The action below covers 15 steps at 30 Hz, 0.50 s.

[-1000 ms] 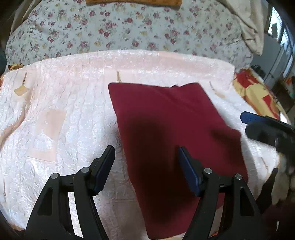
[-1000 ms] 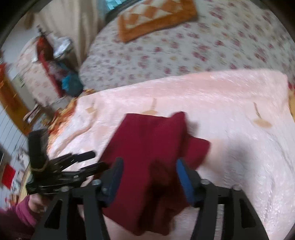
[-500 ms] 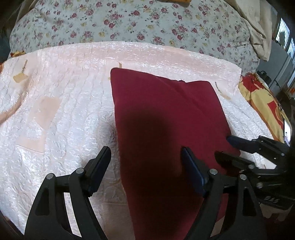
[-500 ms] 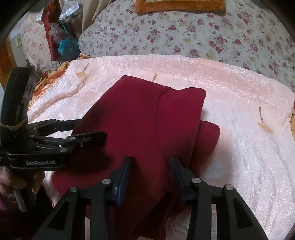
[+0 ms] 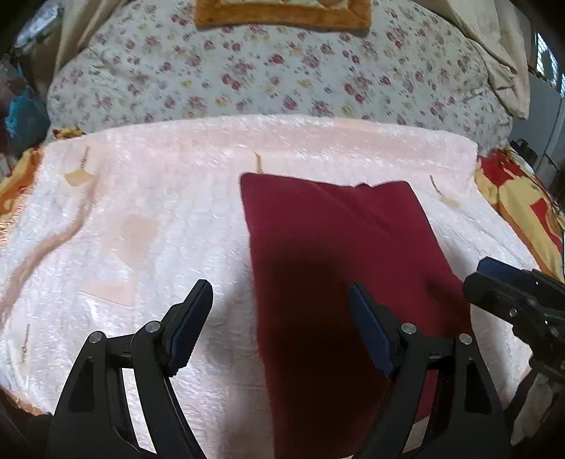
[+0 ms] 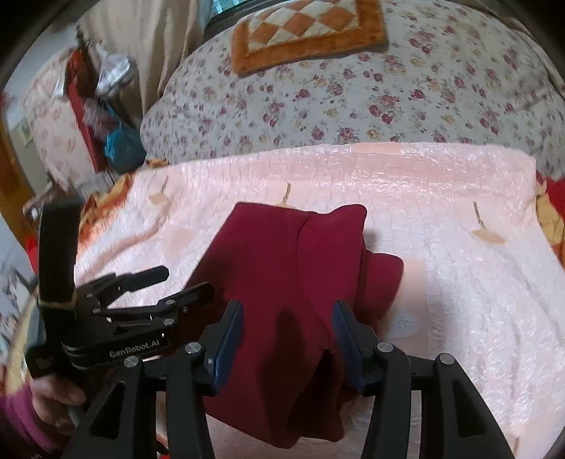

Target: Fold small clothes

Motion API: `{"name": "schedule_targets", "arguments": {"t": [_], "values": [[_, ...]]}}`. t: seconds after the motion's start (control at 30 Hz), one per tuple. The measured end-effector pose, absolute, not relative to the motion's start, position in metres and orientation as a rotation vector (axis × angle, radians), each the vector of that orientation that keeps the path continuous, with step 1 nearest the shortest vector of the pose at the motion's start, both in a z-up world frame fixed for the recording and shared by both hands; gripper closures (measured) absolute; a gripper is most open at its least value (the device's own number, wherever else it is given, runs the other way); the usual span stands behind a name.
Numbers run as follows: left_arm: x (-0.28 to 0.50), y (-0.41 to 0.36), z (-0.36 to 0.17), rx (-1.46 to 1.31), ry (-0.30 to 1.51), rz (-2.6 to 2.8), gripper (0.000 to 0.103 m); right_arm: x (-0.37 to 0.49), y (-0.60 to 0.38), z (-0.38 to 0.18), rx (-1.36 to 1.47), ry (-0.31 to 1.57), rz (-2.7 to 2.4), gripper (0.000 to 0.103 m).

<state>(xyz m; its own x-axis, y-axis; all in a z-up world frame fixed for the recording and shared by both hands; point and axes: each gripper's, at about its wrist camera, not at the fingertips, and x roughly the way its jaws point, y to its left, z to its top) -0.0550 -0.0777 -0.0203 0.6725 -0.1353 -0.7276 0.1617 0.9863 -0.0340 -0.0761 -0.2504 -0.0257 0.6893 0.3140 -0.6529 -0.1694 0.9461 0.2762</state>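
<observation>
A dark red garment (image 5: 339,268) lies folded into a long rectangle on a pale pink quilted blanket (image 5: 141,219). In the right wrist view the garment (image 6: 282,282) shows a folded layer on top and a flap sticking out on its right side. My left gripper (image 5: 279,325) is open and empty, hovering over the garment's left edge near its front end. My right gripper (image 6: 287,335) is open and empty, just above the garment's near end. The left gripper also shows in the right wrist view (image 6: 169,286), and the right gripper shows in the left wrist view (image 5: 501,279).
A floral bedspread (image 5: 282,81) lies behind the blanket, with an orange checked mat (image 6: 307,31) on it. A red and yellow cloth (image 5: 529,212) lies at the blanket's right edge. Clutter and a blue bag (image 6: 120,144) stand at the far left.
Both grippers have pulled back and risen a little from the garment. My right gripper's jaws have opened wider. The garment lies as before.
</observation>
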Motion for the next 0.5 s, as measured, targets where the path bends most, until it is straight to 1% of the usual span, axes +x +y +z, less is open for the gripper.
{"name": "schedule_targets", "arguments": {"t": [0.2,0.5], "values": [[-0.056,-0.074,-0.019,0.011,0.803,-0.163,0.023,-0.068,-0.251,-0.026,0.204,0.8,0.226,0.053],[-0.058,-0.076,-0.022,0.036,0.792,-0.132,0.023,-0.064,-0.248,-0.029,0.165,0.799,0.155,0.052]]}}
